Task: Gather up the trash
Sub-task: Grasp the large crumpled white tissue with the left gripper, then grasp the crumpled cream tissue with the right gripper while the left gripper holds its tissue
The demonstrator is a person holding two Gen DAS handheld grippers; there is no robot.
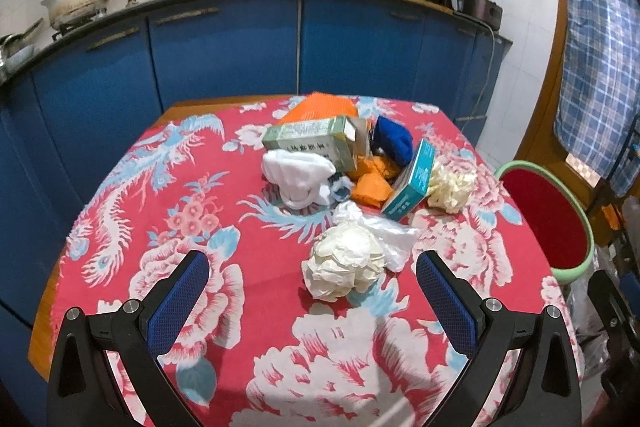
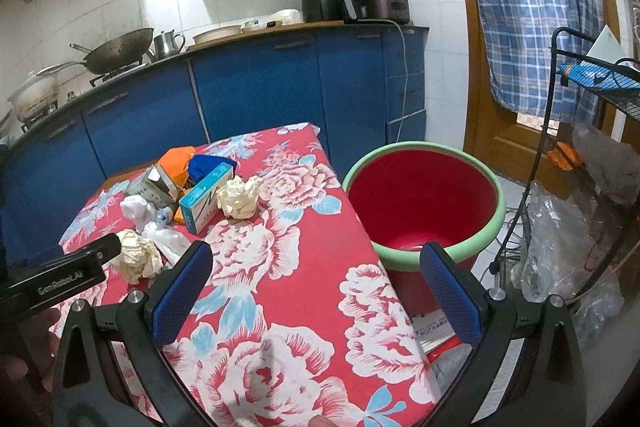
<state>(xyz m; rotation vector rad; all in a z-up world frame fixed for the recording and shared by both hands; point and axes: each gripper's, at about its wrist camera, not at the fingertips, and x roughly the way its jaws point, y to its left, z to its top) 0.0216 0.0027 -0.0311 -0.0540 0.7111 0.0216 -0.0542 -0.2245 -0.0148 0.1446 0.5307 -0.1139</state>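
Both tools wide, empty; red bucket (image 2: 420, 195) fully visible only from right tool (image 2: 316, 291)

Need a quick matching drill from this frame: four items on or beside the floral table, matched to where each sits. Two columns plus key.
Items
1. red plastic bucket with green rim
2. crumpled cream paper ball
3. teal cardboard box
4. blue cloth bundle

Places
A. propped tilted mid-pile
B. on the floor beside the table
C. nearest the open left gripper
D. far side of pile

Pairs: 1-B, 2-C, 3-A, 4-D
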